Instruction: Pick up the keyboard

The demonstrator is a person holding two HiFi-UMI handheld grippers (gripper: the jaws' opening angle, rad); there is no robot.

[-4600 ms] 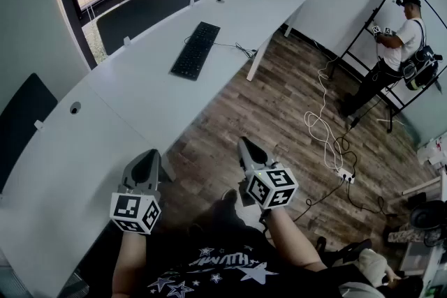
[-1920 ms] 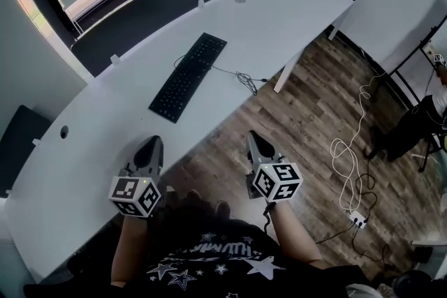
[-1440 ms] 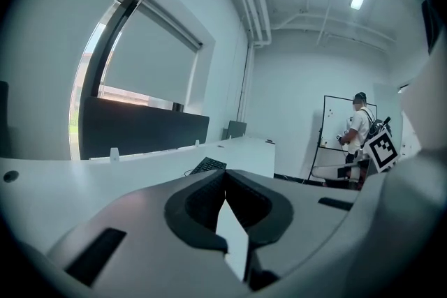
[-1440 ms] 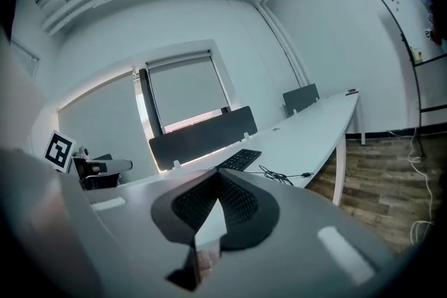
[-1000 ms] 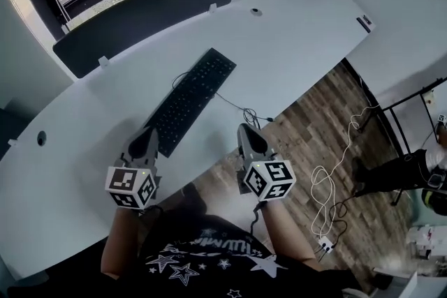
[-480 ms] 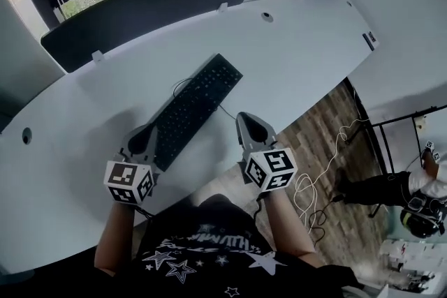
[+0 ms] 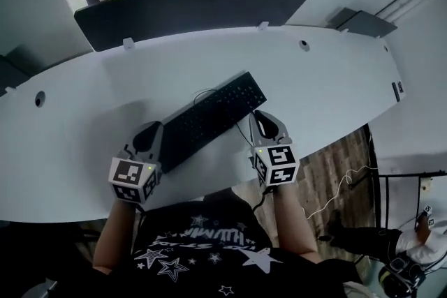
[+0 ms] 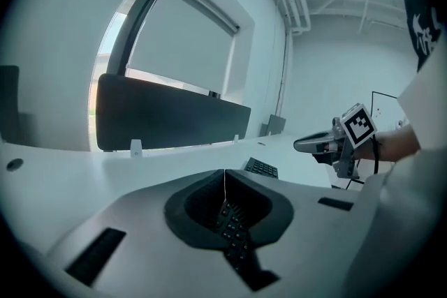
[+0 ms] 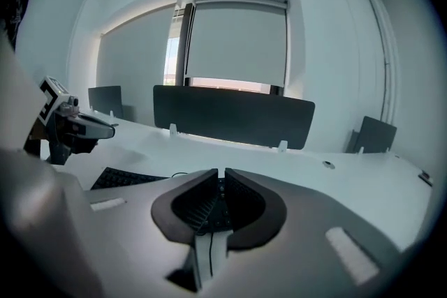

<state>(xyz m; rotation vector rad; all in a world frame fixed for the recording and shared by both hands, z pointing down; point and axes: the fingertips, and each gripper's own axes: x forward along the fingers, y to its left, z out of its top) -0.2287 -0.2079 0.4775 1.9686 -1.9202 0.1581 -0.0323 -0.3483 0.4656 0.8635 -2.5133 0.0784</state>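
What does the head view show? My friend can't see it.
A black keyboard lies slanted on a long white desk. A person's left gripper and right gripper, both shut and empty, are close beside it, one towards each end.

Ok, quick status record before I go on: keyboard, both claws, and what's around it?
keyboard: black, flat on the white desk, lying diagonally, not lifted
left claw: shut, empty, at the keyboard's near-left end
right claw: shut, empty, by the near edge of its right end
contact: cannot tell whether either claw touches it
cable: thin, loops off the keyboard's far edge
behind: dark divider panel along the desk's far edge
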